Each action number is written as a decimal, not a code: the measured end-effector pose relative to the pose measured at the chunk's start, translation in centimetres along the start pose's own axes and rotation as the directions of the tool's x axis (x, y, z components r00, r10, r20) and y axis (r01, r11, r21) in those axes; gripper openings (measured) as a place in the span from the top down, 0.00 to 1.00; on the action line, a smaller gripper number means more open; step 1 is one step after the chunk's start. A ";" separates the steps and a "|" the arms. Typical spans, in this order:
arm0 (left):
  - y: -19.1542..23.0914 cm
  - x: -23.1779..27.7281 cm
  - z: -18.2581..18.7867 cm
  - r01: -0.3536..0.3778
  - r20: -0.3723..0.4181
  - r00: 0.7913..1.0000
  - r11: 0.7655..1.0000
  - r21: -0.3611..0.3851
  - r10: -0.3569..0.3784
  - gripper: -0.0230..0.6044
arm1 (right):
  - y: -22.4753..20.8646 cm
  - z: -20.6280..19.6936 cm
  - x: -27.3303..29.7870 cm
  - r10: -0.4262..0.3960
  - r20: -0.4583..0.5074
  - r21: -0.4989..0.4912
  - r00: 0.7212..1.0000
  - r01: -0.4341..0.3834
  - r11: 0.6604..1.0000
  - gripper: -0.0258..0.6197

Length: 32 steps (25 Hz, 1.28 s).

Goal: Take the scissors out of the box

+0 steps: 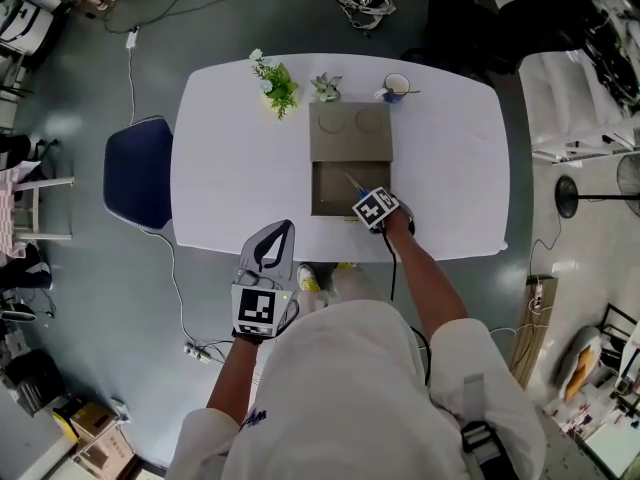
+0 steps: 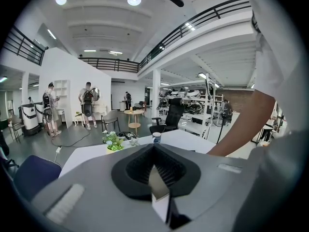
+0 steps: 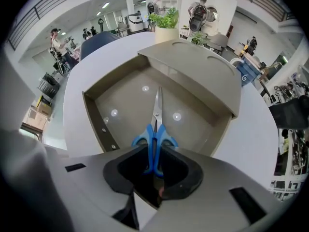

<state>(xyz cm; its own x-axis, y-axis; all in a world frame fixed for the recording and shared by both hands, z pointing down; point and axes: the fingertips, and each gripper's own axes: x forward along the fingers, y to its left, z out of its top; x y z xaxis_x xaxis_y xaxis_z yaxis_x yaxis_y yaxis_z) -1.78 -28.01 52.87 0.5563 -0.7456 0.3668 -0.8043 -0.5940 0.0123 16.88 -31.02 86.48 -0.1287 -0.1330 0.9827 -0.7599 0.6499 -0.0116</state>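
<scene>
Blue-handled scissors (image 3: 155, 129): pinched by the handles in my right gripper (image 3: 154, 164), blades pointing ahead.
Cardboard box (image 3: 120, 98): open, just below those blades.
Left gripper (image 2: 155, 175): jaws together, empty, white table (image 2: 91, 154) ahead of it.

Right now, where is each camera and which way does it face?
Head view: on the person's head, facing steeply down at table, box, left gripper, right gripper, torso.
Left gripper view: on the left gripper, off the table, facing level across the room; jaws shut, empty; right arm shows.
Right gripper view: on the right gripper, facing down into the box; jaws grip the scissors.
Shared: head and right gripper views show box and scissors.
</scene>
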 end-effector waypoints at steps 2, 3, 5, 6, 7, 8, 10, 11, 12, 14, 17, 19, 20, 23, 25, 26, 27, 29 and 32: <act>0.1 -0.1 -0.4 -0.004 -0.004 1.000 1.000 -0.002 0.004 0.96 | -0.2 0.2 0.0 0.001 0.008 0.021 1.000 -0.001 1.000 0.83; 0.0 -0.2 -0.8 -0.003 -0.013 1.000 1.000 -0.002 0.003 0.96 | -0.1 0.1 0.0 0.003 0.008 0.031 1.000 -0.003 1.000 0.83; -0.2 -0.6 -1.1 0.001 -0.033 0.999 1.000 0.000 -0.001 0.96 | 0.0 -0.3 -0.4 0.006 0.012 0.053 1.000 -0.007 0.999 0.83; -0.1 -0.6 -0.9 -0.003 -0.033 0.999 1.000 0.002 0.003 0.96 | -0.1 -0.3 -0.8 0.004 0.020 0.061 1.000 -0.005 0.998 0.83; 0.2 -0.7 -0.6 -0.008 -0.028 1.000 1.000 0.003 0.008 0.96 | -0.2 0.0 -1.1 -0.001 0.032 0.064 0.999 -0.001 0.998 0.83; 0.6 -0.7 -0.5 -0.012 -0.024 1.000 1.000 0.005 0.012 0.96 | -0.3 0.3 -1.5 -0.005 0.044 0.064 0.999 0.002 0.998 0.83; 1.1 -0.8 -0.8 -0.014 -0.028 0.999 1.000 0.012 0.015 0.96 | -0.2 0.6 -2.1 -0.005 0.063 0.067 0.998 0.001 0.998 0.83; 1.2 -0.8 -0.9 -0.015 -0.029 0.999 1.000 0.013 0.016 0.96 | -0.1 0.6 -2.5 -0.004 0.071 0.070 0.997 -0.001 0.998 0.83; 1.2 -0.8 -0.8 -0.016 -0.024 1.000 1.000 0.014 0.017 0.96 | 0.0 0.6 -2.9 -0.003 0.081 0.072 0.997 -0.003 0.997 0.83; 1.2 -0.7 -0.4 -0.017 -0.010 1.000 1.000 0.013 0.017 0.96 | 0.2 0.9 -3.9 -0.004 0.108 0.072 0.994 -0.004 0.997 0.83; 1.2 -0.6 -0.1 -0.010 0.006 1.000 1.000 0.012 0.010 0.96 | 0.6 1.5 -5.8 -0.009 0.169 0.087 0.986 -0.006 0.996 0.83; 1.3 -0.4 0.0 -0.008 0.014 1.000 1.000 0.006 0.008 0.96 | 0.7 2.0 -7.1 -0.015 0.216 0.109 0.976 -0.009 0.994 0.83; 1.4 -0.3 0.1 -0.008 0.015 1.000 1.000 0.002 0.008 0.96 | 0.8 2.2 -7.9 -0.021 0.241 0.123 0.970 -0.009 0.992 0.83; 1.5 0.0 0.7 -0.007 0.018 1.000 1.000 0.001 0.007 0.96 | 1.2 2.6 -10.5 -0.043 0.311 0.173 0.949 -0.012 0.985 0.83; 1.4 0.2 1.3 -0.003 0.031 1.000 1.000 -0.001 0.003 0.96 | 1.6 2.8 -12.4 -0.057 0.355 0.197 0.933 -0.015 0.980 0.83; 1.3 0.3 1.6 0.001 0.036 0.999 1.000 0.003 -0.001 0.96 | 1.8 2.8 -13.3 -0.064 0.373 0.209 0.925 -0.017 0.978 0.83; 1.3 0.6 1.7 0.009 0.040 0.999 1.000 0.013 -0.010 0.96 | 1.9 2.8 -14.3 -0.070 0.392 0.223 0.917 -0.021 0.975 0.83; 1.4 1.1 2.2 0.025 0.047 0.999 0.999 0.044 -0.027 0.96 | 2.0 3.0 -16.2 -0.085 0.434 0.260 0.897 -0.034 0.965 0.83; 1.9 1.5 3.8 0.024 0.072 0.997 0.997 0.078 -0.029 0.96 | 2.0 3.6 -19.6 -0.123 0.509 0.307 0.852 -0.046 0.951 0.83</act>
<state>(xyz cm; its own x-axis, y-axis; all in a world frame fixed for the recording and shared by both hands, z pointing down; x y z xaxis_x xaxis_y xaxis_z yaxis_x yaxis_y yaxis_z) -1.68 -31.46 49.92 0.5934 -0.7477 0.2980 -0.7722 -0.6333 -0.0512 15.59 -29.79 66.55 -0.3409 -0.5741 0.7445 -0.9119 0.3945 -0.1133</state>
